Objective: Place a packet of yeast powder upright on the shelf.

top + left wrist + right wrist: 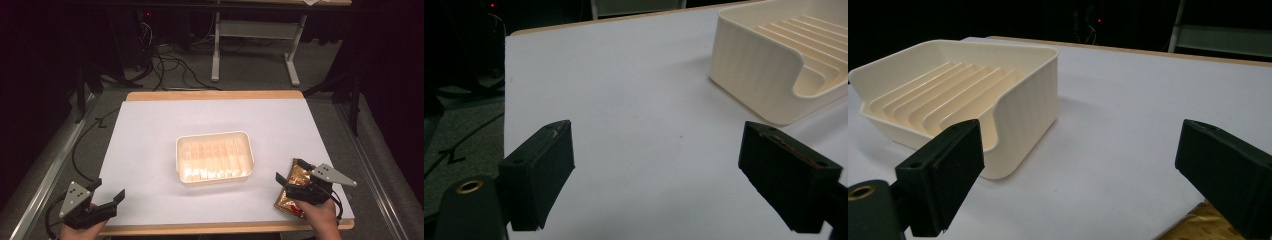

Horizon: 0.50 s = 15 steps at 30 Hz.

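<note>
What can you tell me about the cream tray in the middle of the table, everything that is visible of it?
The cream tray is a rectangular dish with rounded corners that looks like plastic. Its floor has parallel raised ribs, its outer walls look finely ridged, and one short wall dips into a curved notch. It holds nothing and rests flat on the white table cover, near the middle. Neither gripper touches it; both stand apart, toward the near edge.

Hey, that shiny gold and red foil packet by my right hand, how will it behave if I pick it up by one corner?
The shiny gold and red foil packet looks thin and creased, so it would probably flop and hang rather than stay flat. Its glossy film suggests it may slip between the pads. Lying flat at the white table's front edge, a push would likely slide it, not roll it.
</note>
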Each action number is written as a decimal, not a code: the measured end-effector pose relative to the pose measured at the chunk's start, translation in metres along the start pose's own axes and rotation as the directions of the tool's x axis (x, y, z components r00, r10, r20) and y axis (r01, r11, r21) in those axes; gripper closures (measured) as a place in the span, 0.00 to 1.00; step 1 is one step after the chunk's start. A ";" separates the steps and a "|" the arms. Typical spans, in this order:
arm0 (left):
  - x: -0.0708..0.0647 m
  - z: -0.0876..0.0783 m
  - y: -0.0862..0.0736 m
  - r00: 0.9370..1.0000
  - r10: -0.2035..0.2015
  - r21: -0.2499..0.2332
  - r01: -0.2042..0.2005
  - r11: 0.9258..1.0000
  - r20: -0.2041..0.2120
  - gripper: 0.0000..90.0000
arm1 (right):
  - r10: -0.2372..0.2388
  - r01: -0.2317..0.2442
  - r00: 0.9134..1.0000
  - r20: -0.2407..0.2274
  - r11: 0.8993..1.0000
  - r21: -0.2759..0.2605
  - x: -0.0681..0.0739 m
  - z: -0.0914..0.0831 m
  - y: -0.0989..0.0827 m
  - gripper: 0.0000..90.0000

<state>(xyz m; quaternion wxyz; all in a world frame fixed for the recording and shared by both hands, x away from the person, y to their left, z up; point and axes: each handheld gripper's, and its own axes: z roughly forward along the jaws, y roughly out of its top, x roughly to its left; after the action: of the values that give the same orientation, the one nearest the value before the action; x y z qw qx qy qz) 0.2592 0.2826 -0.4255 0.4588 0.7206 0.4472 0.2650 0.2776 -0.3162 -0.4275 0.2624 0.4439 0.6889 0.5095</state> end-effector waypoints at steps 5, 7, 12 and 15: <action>-0.004 0.010 0.005 1.000 0.018 0.000 -0.018 1.000 0.016 0.17 | 0.006 -0.006 1.000 0.002 1.000 0.001 0.000 -0.008 -0.002 0.07; -0.005 0.013 0.006 1.000 0.021 0.002 -0.021 1.000 0.023 0.17 | 0.008 -0.008 1.000 0.013 1.000 0.000 -0.001 -0.012 -0.002 0.07; -0.005 0.020 0.010 0.999 0.021 -0.001 -0.021 1.000 0.033 0.17 | 0.029 -0.029 0.999 0.045 1.000 0.003 -0.004 -0.023 -0.006 0.07; -0.006 0.023 0.014 1.000 0.017 -0.016 -0.017 1.000 0.027 0.17 | 0.039 -0.040 0.997 0.067 0.999 0.007 -0.007 -0.031 -0.010 0.10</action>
<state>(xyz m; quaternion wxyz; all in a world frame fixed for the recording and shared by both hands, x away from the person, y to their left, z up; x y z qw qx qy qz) 0.2804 0.2646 -0.4226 0.4683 0.7241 0.4328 0.2628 0.2521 -0.3382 -0.4266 0.2734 0.4754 0.6730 0.4964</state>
